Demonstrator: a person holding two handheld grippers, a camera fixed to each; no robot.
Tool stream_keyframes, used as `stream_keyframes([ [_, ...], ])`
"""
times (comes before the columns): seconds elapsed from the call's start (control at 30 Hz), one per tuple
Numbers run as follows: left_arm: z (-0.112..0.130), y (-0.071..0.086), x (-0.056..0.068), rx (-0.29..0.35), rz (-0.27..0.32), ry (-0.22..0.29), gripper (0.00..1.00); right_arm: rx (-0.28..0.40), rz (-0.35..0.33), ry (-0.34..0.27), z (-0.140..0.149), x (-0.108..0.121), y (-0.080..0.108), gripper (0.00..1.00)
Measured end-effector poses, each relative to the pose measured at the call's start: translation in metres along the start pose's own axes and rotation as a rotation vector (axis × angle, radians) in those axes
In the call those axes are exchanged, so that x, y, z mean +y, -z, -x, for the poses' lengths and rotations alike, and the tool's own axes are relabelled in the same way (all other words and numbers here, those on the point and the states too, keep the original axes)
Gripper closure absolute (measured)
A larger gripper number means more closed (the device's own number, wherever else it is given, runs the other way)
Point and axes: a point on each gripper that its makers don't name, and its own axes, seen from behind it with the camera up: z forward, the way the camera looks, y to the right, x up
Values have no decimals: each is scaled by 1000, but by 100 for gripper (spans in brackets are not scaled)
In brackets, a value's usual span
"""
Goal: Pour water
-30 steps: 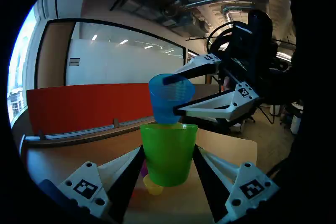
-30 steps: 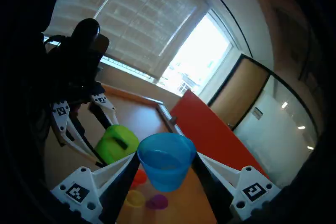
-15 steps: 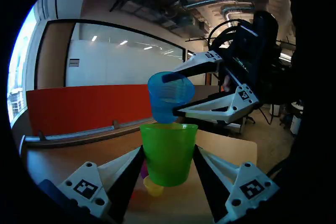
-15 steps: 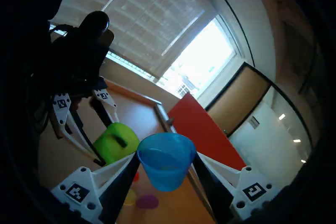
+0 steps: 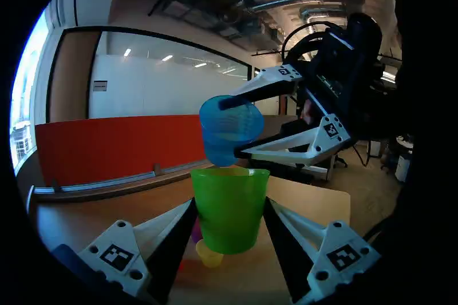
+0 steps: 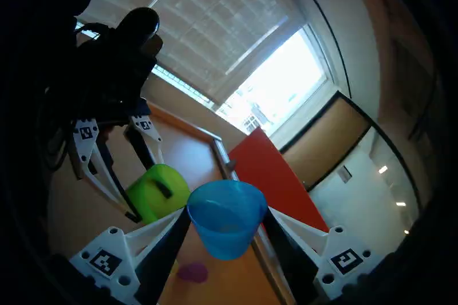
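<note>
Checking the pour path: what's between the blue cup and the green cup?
Nothing. In the left gripper view the blue cup hangs right above the rim of the green cup, with no object between them.

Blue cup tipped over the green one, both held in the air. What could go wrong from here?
1. The blue cup hangs just above the green cup. Their line-up in depth is unclear, so water might miss and hit the table.
2. Each cup is pinched only at its sides by jaws; the tapered blue cup could slip as it tips.
3. A spill could splash the small yellow cup below.
</note>
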Motion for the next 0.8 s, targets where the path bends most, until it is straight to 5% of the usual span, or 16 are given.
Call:
stream_keyframes([
  [0.8,2,-4,-4,-4,0,1,21,-12,-24,79,-1,0,-2,9],
])
